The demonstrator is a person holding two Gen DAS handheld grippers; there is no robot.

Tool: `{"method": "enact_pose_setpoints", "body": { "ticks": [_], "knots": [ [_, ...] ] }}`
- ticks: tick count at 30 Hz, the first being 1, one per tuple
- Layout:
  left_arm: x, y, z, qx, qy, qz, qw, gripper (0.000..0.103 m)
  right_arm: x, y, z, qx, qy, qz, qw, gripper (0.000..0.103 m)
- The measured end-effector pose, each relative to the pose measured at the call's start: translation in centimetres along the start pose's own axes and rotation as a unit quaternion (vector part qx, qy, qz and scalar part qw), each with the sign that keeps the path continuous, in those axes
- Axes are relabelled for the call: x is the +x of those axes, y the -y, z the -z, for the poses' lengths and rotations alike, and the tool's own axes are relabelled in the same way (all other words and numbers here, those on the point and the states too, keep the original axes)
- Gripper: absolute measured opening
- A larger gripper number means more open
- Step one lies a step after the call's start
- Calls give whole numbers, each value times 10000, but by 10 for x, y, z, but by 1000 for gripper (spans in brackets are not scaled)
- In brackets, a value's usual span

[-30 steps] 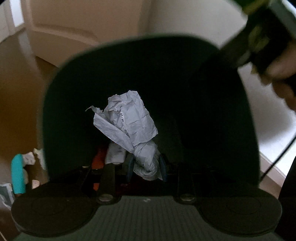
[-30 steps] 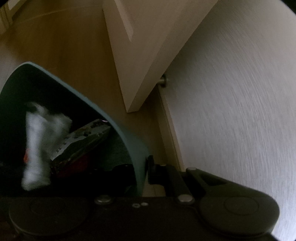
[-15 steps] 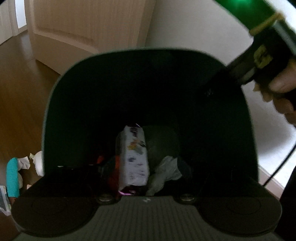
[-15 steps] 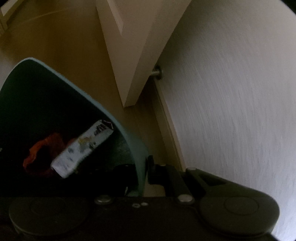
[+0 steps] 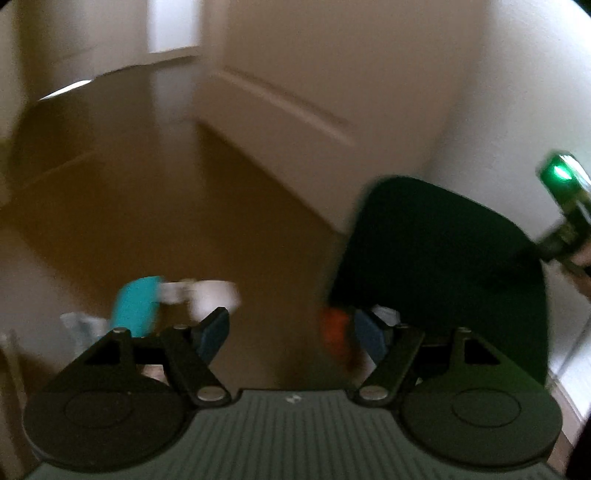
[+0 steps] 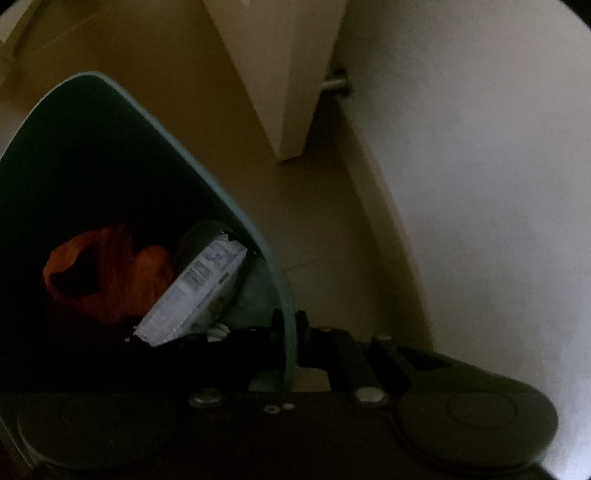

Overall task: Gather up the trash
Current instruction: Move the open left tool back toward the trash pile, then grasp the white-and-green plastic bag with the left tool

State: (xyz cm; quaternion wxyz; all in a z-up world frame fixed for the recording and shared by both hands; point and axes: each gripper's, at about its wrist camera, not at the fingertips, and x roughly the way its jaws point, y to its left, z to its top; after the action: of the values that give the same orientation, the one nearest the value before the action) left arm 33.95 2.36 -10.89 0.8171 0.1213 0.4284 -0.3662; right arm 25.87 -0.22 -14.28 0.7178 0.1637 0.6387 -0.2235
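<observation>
Trash, an orange wrapper [image 6: 107, 273] and a white barcoded packet [image 6: 192, 291] with illegible print, is seen inside the teal bin [image 6: 207, 184], whose rim is clamped by the right gripper [image 6: 288, 328]. The left gripper [image 5: 291, 328] is held with jaws released near floor litter [image 5: 136, 306].

Floor [image 5: 155, 206]: brown wood, glossy, dim.
Door [image 5: 295, 85]: cream, panelled, standing open.
Door stop [image 6: 334, 84]: metal, between door and wall.
Wall [image 6: 480, 184]: white, faintly textured.
Light: bright opening [image 5: 170, 26] at far end.
</observation>
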Motion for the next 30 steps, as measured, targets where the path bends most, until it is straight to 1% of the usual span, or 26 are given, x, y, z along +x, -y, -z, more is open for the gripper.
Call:
{"method": "enact_pose_setpoints", "body": {
  "ticks": [2,4,5,8,10,13,15,16,17,19,20,21,22,23,26,28,30],
  "knots": [
    [-1,-31,0,-215,14,-404,9990,75,1,-13,-4,-55,-8,-67,10000,4],
    [2,-64,-3,-451,48,-749,9962,75,-1,-28,-10,-196,19,-138,9997,4],
    [5,-76,5,-541,53,-912,9943,75,-1,-36,-12,-264,17,-161,9995,4],
    [24,-123,-2,-868,46,-1336,9872,75,0,-57,-22,-477,23,-201,9987,3],
    [45,-149,-5,-988,-85,-1575,9825,75,1,-67,-31,-570,23,-222,9981,3],
    [72,-188,0,-1372,-366,-1697,9752,75,7,-77,-43,-782,-50,-254,9966,2],
    [99,-213,5,-1626,-609,-1708,9699,75,11,-78,-49,-882,-164,-361,9953,3],
    [94,-222,8,-1716,-690,-1764,9668,75,14,-75,-51,-922,-235,-383,9947,3],
    [102,-231,12,-1815,-792,-1826,9630,75,17,-74,-53,-906,-291,-395,9947,3],
    [124,-247,24,-2030,-1005,-1832,9566,75,20,-76,-54,-899,-330,-379,9947,3],
    [131,-249,30,-2114,-1077,-1839,9539,75,20,-76,-55,-889,-339,-363,9948,3],
    [142,-255,35,-2168,-1166,-1851,9514,75,20,-75,-55,-849,-345,-375,9951,7],
    [142,-256,41,-2196,-1230,-1873,9495,75,19,-74,-55,-786,-347,-404,9955,13],
    [147,-258,46,-2248,-1297,-1902,9468,75,18,-74,-53,-774,-359,-404,9955,14],
    [169,-269,57,-2367,-1491,-1903,9410,75,10,-78,-49,-820,-318,-502,9949,29],
    [186,-275,65,-2347,-1587,-1914,9397,75,4,-79,-41,-767,-328,-663,9943,56],
    [196,-279,69,-2356,-1674,-1929,9377,74,-4,-82,-31,-781,-313,-707,9939,64]
  ]
}}
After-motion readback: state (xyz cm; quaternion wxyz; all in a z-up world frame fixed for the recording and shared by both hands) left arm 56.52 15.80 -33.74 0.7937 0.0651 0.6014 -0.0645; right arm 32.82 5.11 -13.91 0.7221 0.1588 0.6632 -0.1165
